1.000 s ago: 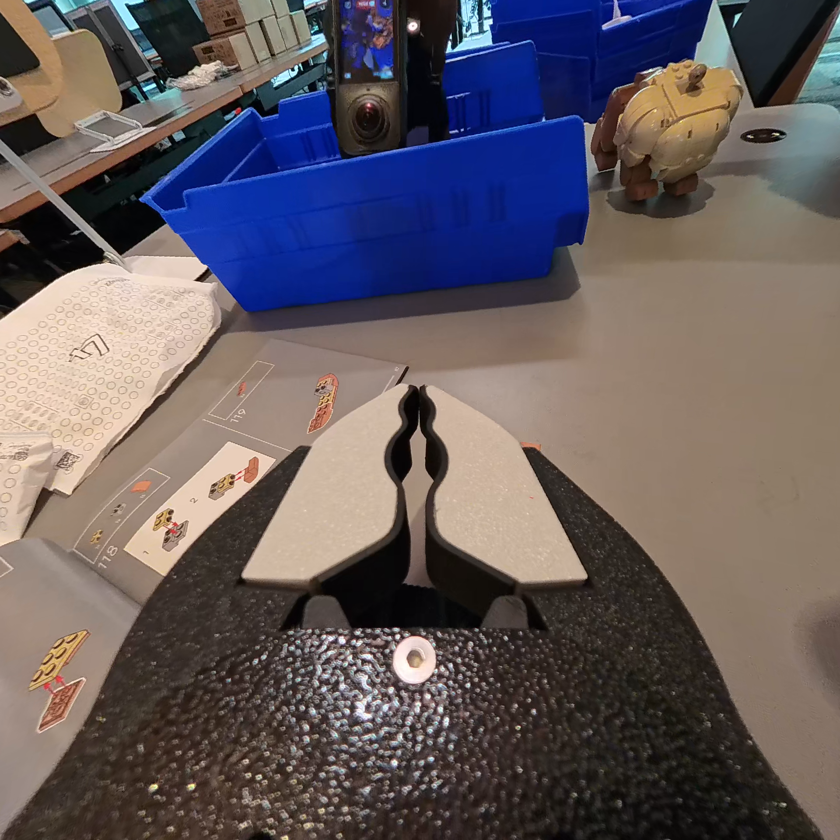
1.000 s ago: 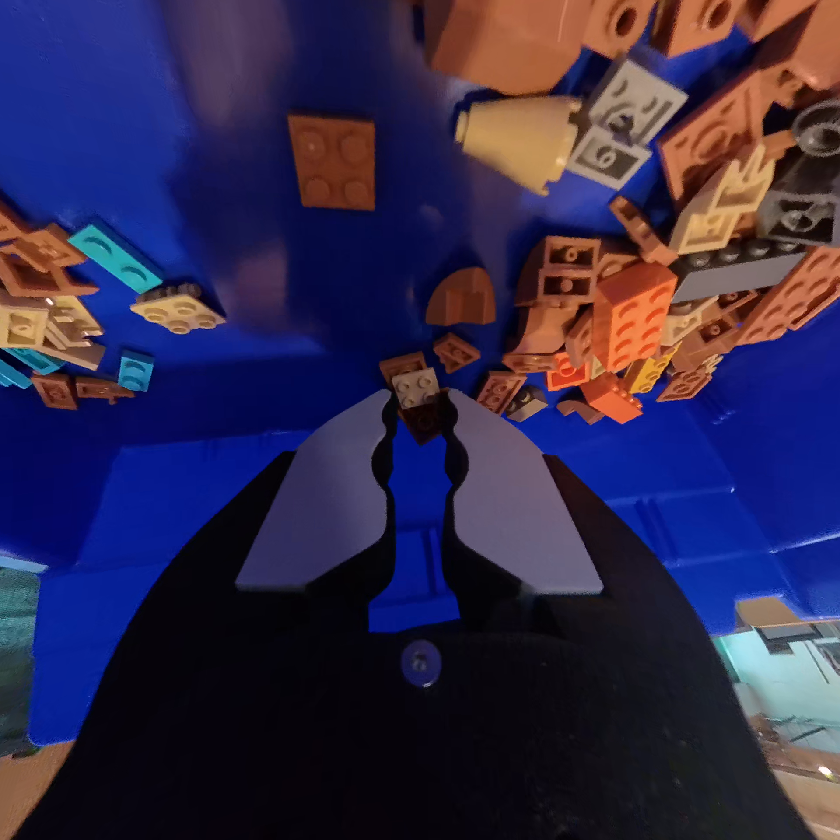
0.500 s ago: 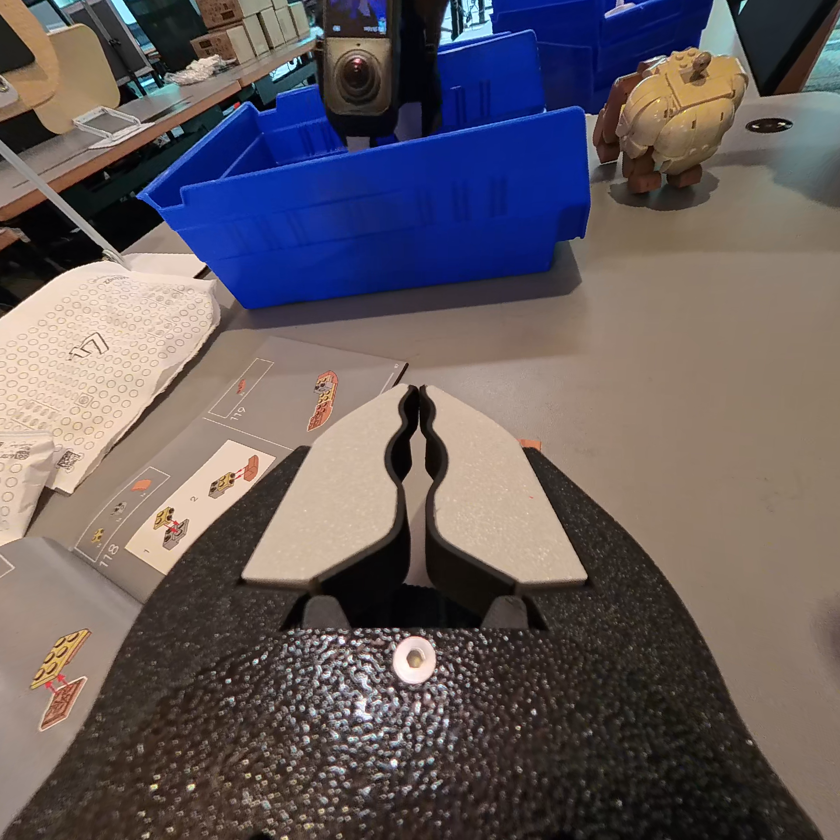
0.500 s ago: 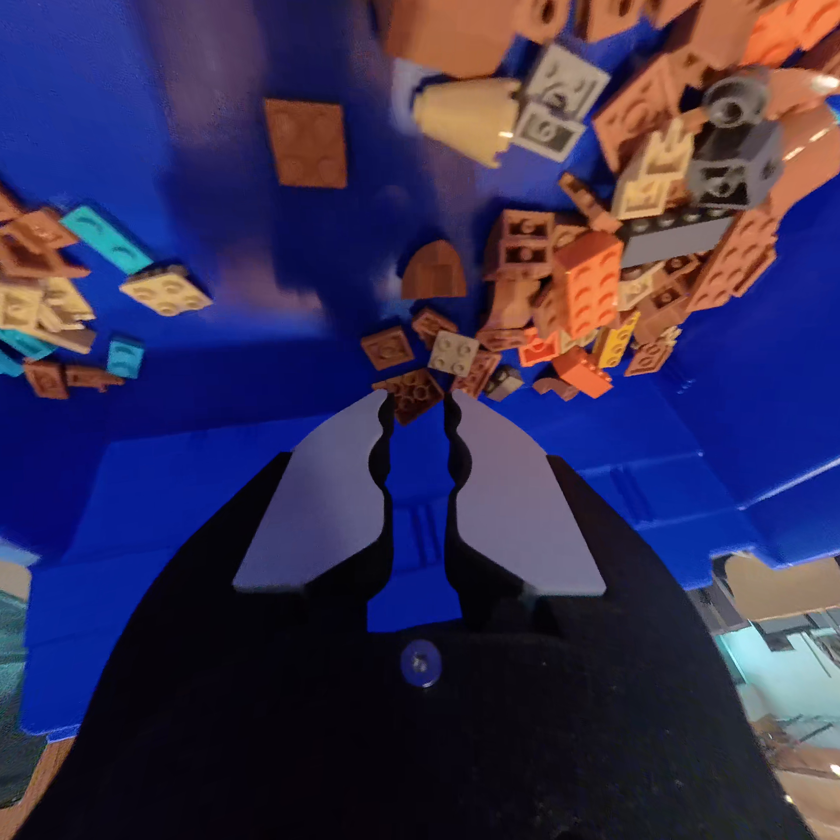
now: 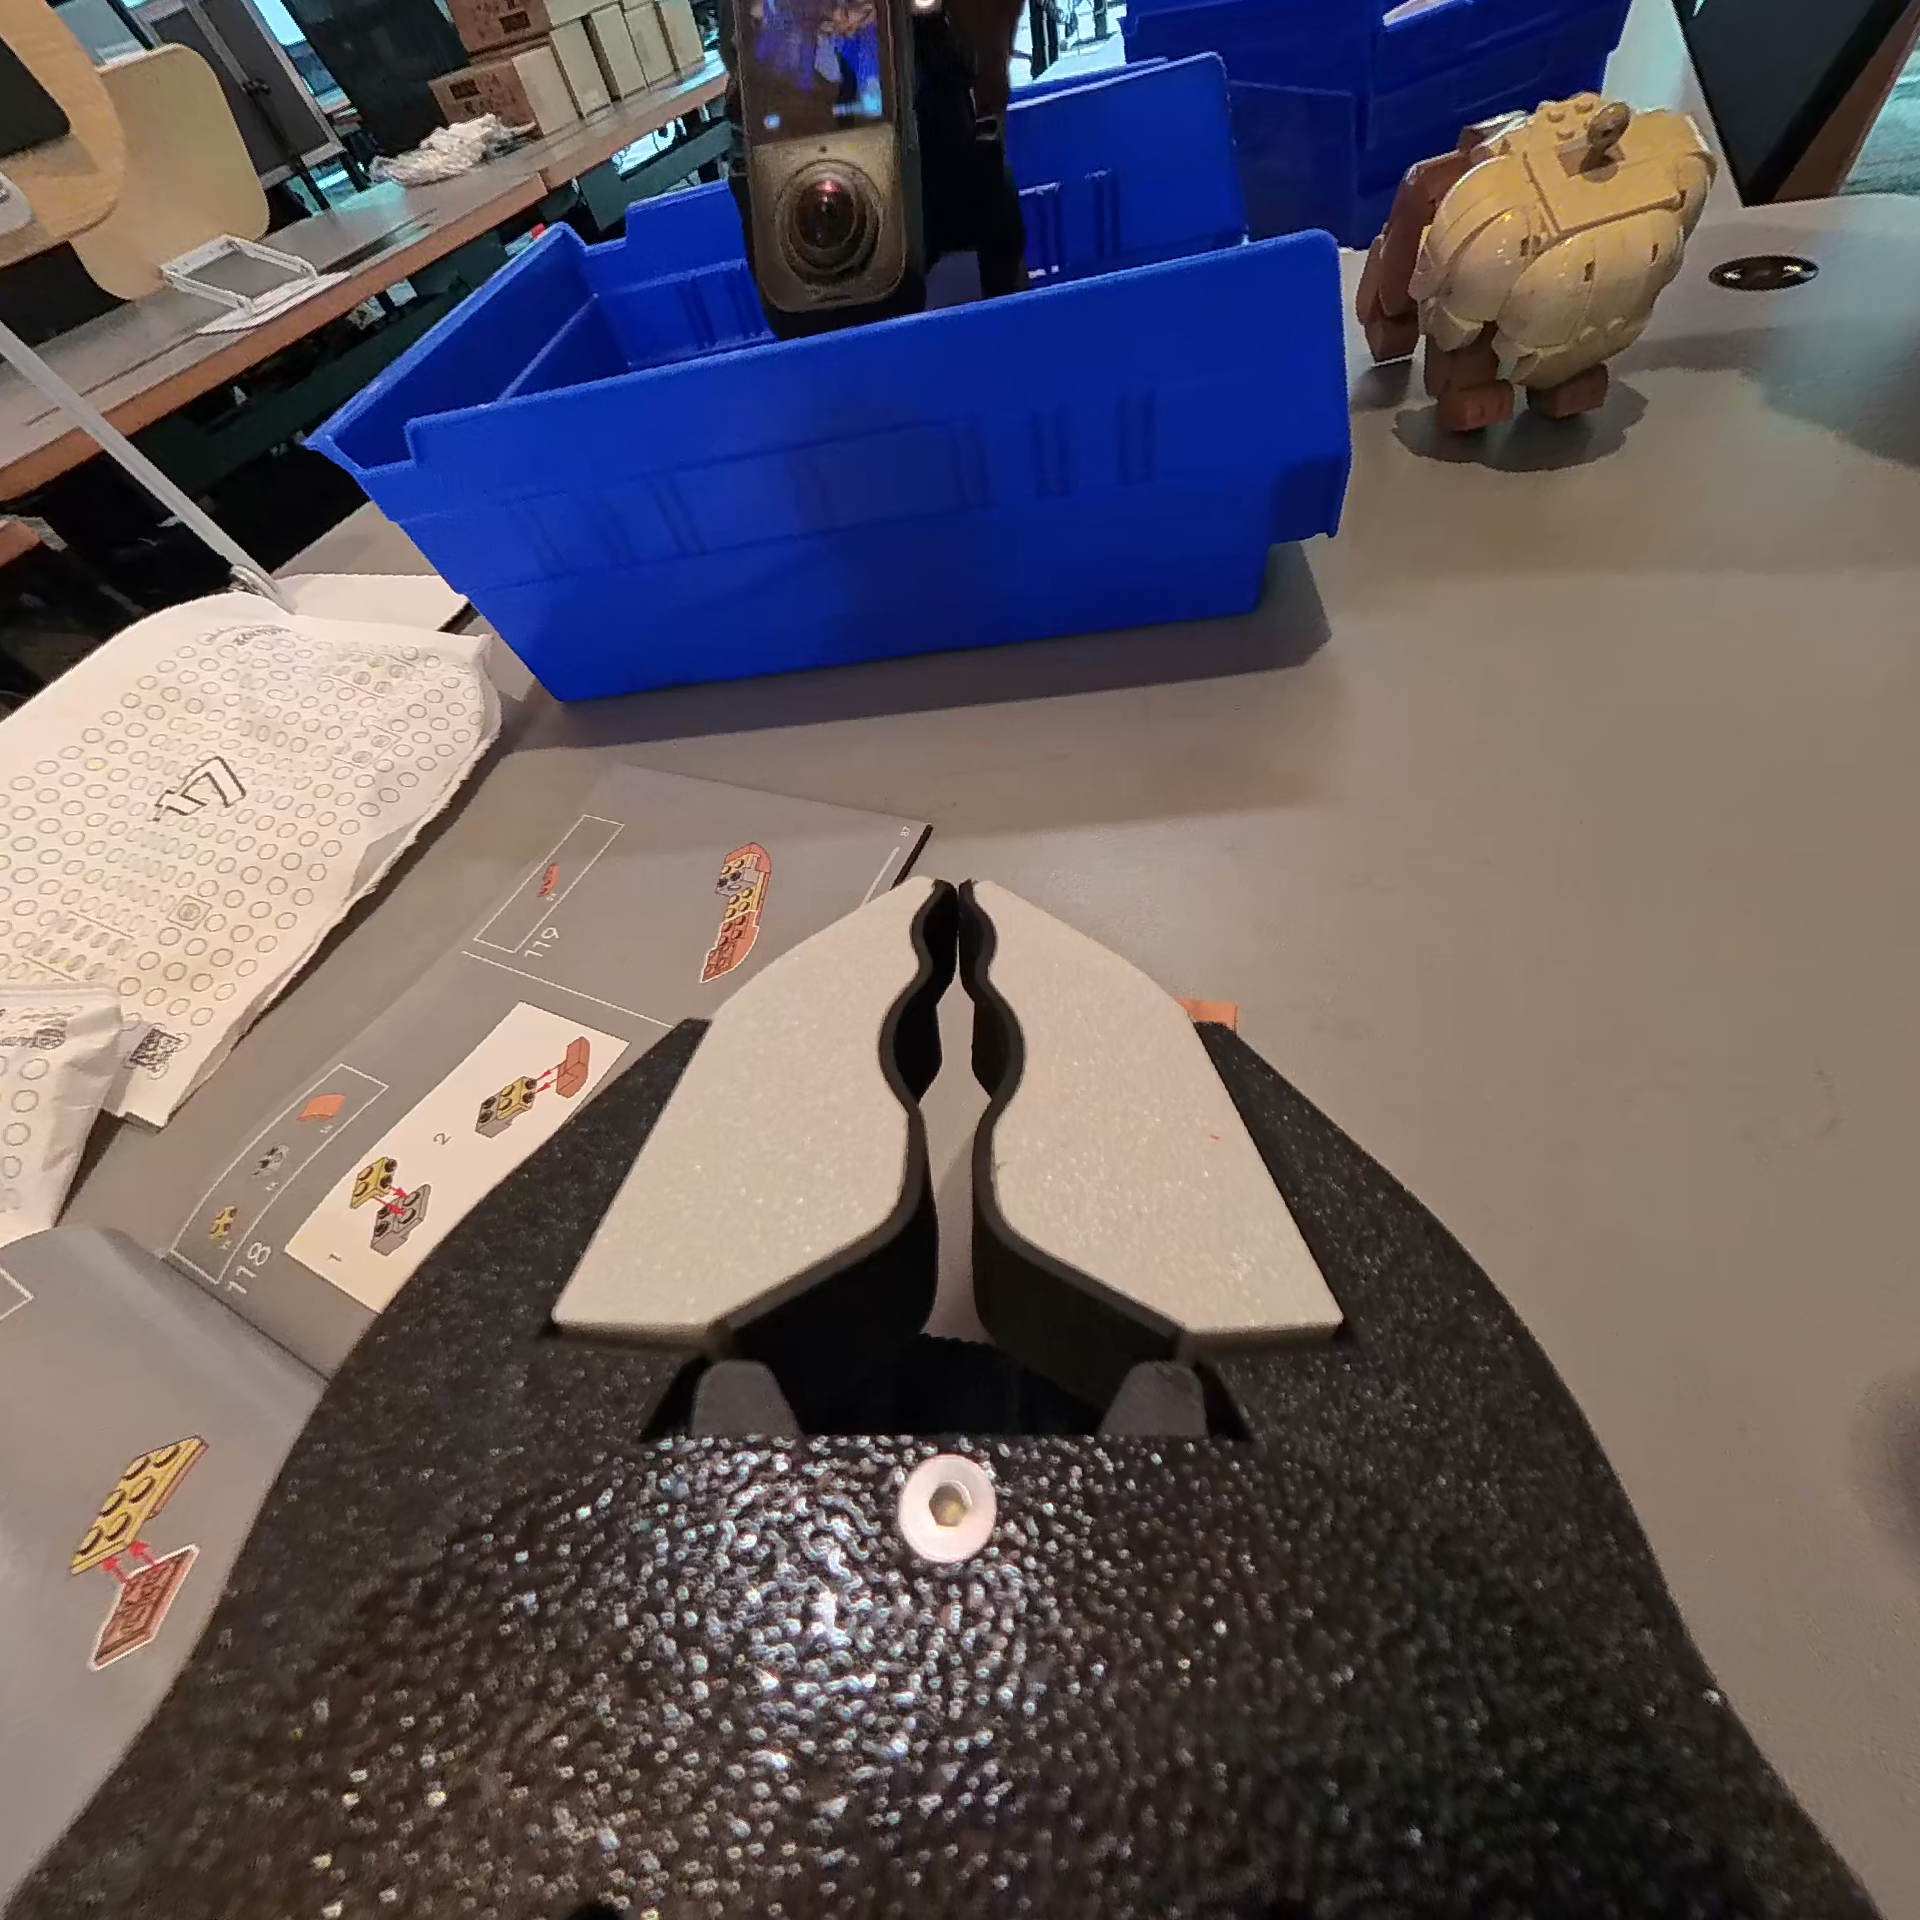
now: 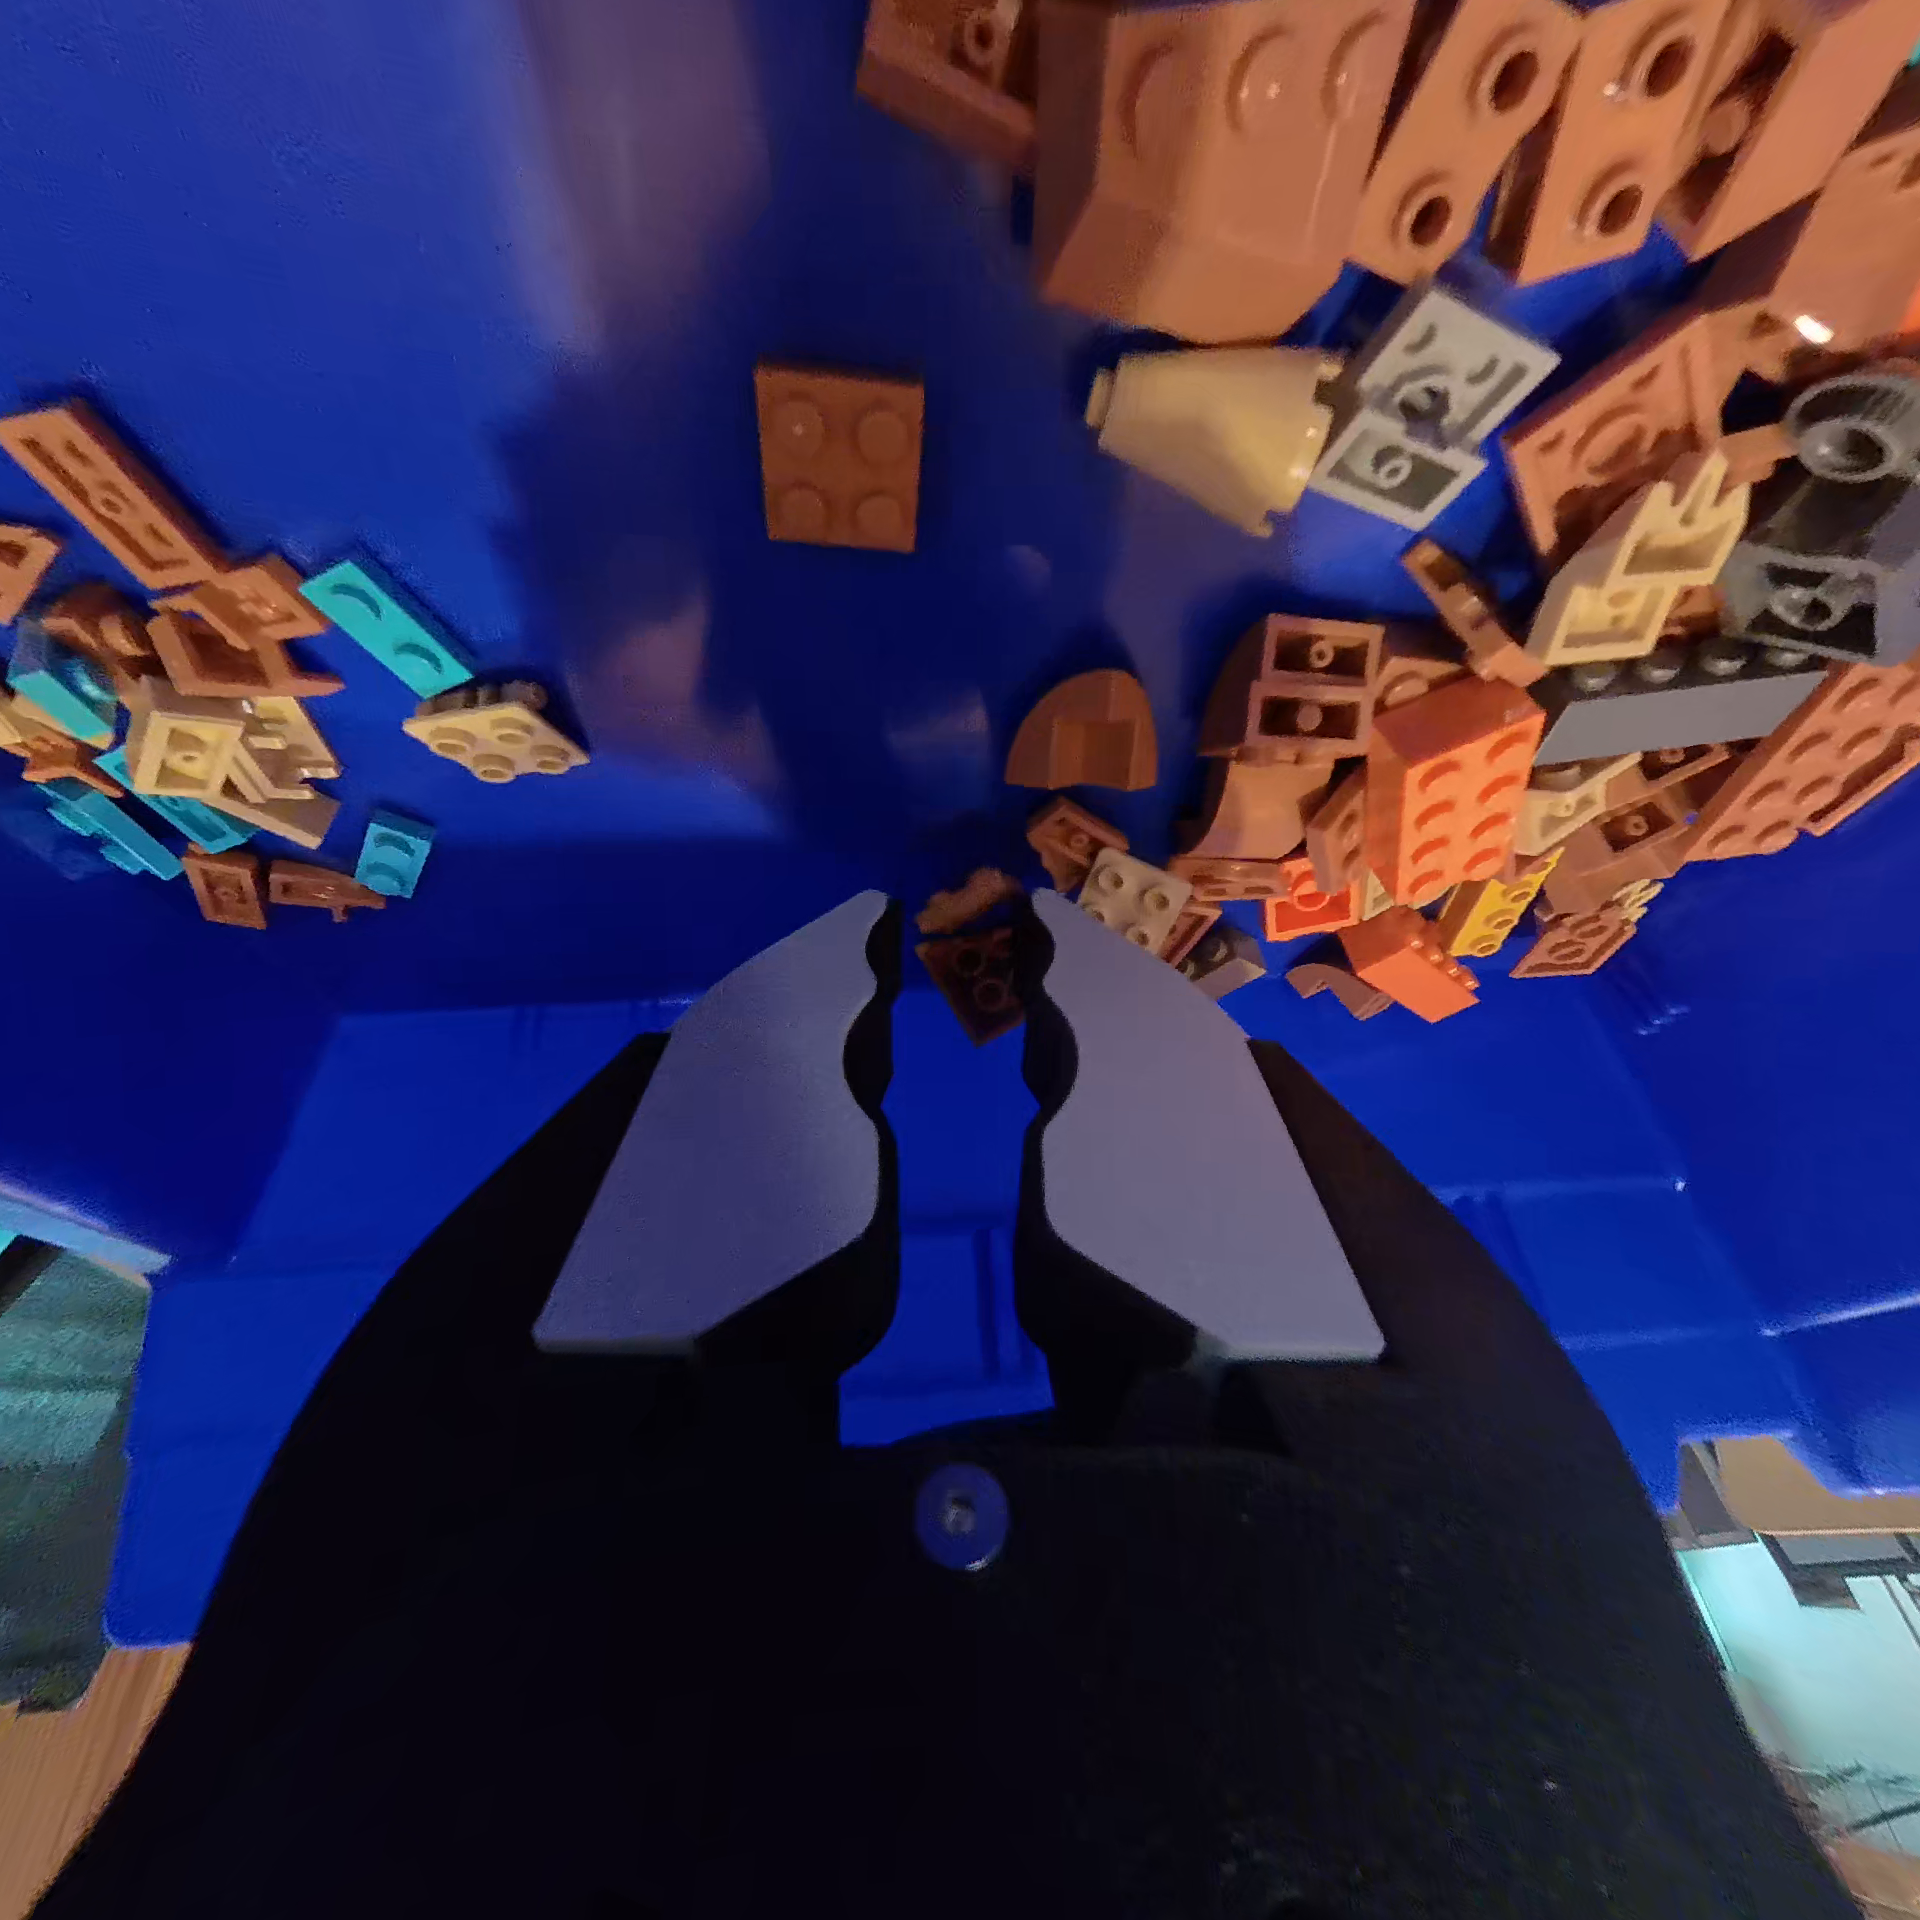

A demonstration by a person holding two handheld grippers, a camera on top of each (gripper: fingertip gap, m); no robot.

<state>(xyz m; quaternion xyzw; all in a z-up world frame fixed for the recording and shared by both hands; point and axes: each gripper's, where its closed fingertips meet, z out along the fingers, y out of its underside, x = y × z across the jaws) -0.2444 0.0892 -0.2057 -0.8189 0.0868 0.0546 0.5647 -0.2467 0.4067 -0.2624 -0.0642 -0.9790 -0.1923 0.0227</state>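
**Right gripper.** The right gripper (image 6: 961,914) points down into a deep blue plastic bin (image 6: 623,1091). Its two grey fingers stand a little apart. A small dark brown studded plate (image 6: 977,982) sits between the fingertips, turned corner-on. The plate lies close against the right-hand finger (image 6: 1122,1039). Motion blur and shadow hide whether both pads press on it, so it cannot be told whether the plate is gripped or merely straddled.

- Just beyond the tips, toward the bin's right wall, lie a tan four-stud plate (image 6: 1132,899) and a brown rounded slope piece (image 6: 1086,732).
- A flat brown four-stud plate (image 6: 840,457) lies alone near the middle of the bin floor.
- A dense heap of brown, orange, tan and grey bricks (image 6: 1507,727) fills the right side.
- A looser cluster of brown, tan and turquoise pieces (image 6: 208,727) lies against the left wall.

**Left gripper.** The left gripper (image 5: 957,896) hovers low over the grey desk (image 5: 1558,935). Its fingertips meet and nothing is between them.

- The tips are just past the corner of an open grey building-instruction booklet (image 5: 582,987).
- A small orange-brown piece (image 5: 1207,1008) shows on the desk beside the right finger.
- A crumpled white paper bag printed with circles (image 5: 208,810) lies at the desk's left edge.
- The bin stands farther back, with the other gripper's camera rising from it.
- A tan-and-brown brick-built figure (image 5: 1538,249) stands toward the far right corner.
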